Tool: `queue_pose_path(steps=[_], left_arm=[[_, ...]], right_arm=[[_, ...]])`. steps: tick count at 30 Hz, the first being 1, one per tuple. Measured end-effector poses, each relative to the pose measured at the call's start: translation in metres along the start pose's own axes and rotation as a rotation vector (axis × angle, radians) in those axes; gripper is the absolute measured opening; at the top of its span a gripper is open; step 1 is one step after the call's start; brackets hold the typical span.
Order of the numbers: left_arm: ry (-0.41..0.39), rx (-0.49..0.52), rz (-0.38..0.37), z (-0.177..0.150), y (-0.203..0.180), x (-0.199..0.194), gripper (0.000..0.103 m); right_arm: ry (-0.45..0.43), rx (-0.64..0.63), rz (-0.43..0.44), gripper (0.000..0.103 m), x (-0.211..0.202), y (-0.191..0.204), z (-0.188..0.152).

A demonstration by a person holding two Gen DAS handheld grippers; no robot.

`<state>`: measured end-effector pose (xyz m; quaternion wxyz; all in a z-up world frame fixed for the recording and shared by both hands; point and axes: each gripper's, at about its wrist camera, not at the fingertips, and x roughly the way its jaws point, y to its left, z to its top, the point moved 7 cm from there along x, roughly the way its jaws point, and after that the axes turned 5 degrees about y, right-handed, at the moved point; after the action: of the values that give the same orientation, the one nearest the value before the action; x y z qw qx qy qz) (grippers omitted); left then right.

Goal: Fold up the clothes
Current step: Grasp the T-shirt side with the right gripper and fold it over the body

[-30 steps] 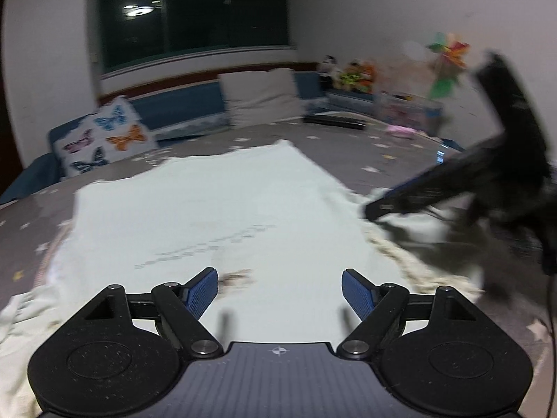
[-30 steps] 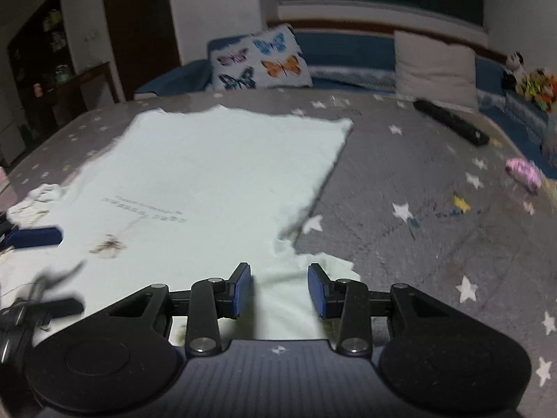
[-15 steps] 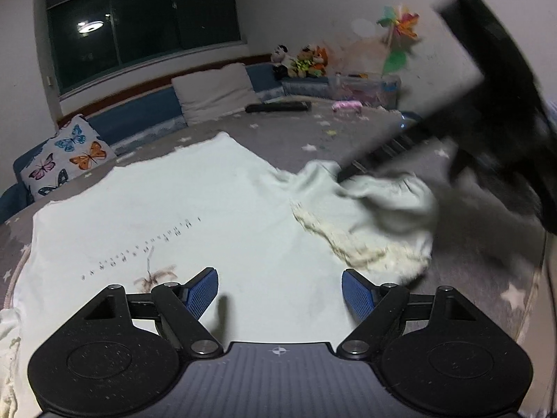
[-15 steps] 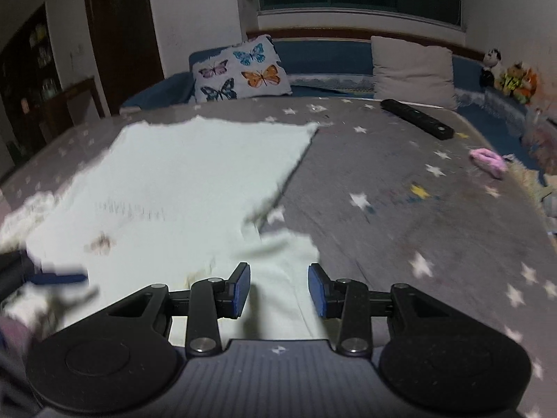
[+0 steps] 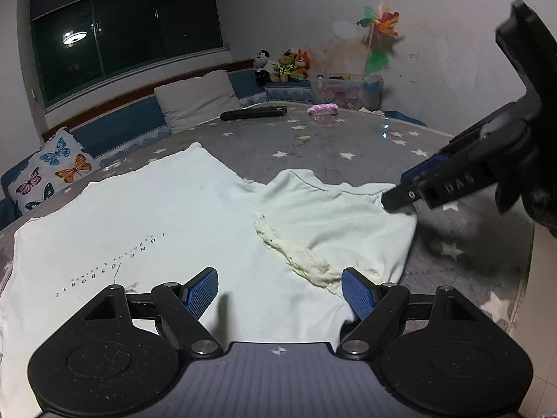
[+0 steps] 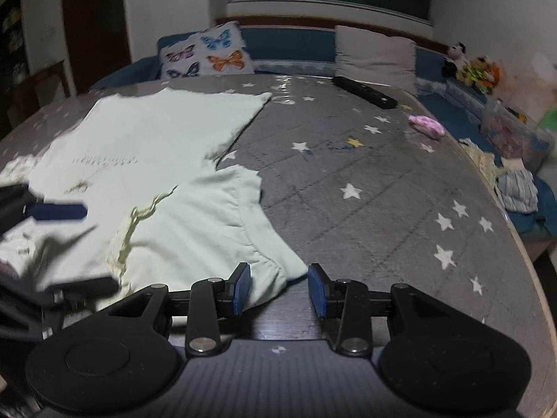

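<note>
Sleeve fold under way on the shirt (image 5: 146, 216).
Left gripper (image 5: 280, 291) jaws wide, empty; right gripper (image 6: 279, 287) jaws narrow, empty over the sleeve (image 6: 209, 223); next, grip its edge.

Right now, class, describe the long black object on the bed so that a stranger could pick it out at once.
Start at the grey star-patterned bed and look to its far side, toward the plain beige pillow under the window. The remote control lies flat just in front of that pillow. It is the only long, thin, black thing there; the small pink item beside it is soft and rounded.
</note>
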<state>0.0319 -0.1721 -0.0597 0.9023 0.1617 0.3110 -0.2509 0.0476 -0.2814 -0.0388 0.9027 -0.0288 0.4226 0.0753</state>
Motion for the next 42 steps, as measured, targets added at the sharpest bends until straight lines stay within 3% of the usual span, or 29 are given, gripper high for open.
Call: queue_pose_path(steps=[5,12,21,24,28,34,42], left_arm=[[-0.017,-0.029,0.022,0.004,0.009,-0.007,0.083],[-0.021,-0.051,0.044,0.011,0.019,-0.005,0.087],[0.004,-0.054,0.030,0.003,0.018,0.002,0.087],[0.005,-0.049,0.026,0.002,0.017,0.001,0.087],[0.010,-0.040,0.012,-0.002,0.013,0.000,0.087],[0.011,-0.040,-0.004,-0.004,0.009,-0.001,0.087],[0.014,-0.046,-0.028,-0.003,0.008,0.001,0.087]], right_arm=[[-0.007,0.038,0.015,0.034,0.003,0.001,-0.004],[-0.029,0.126,0.026,0.010,0.003,-0.004,-0.006],[-0.025,0.195,0.016,0.007,-0.002,-0.009,-0.010],[-0.025,0.172,0.002,0.014,-0.004,-0.007,-0.008],[-0.066,0.116,-0.028,0.016,-0.010,-0.004,0.011],[-0.095,-0.012,0.094,0.016,0.008,0.029,0.054],[-0.042,-0.058,0.244,0.015,0.064,0.073,0.094]])
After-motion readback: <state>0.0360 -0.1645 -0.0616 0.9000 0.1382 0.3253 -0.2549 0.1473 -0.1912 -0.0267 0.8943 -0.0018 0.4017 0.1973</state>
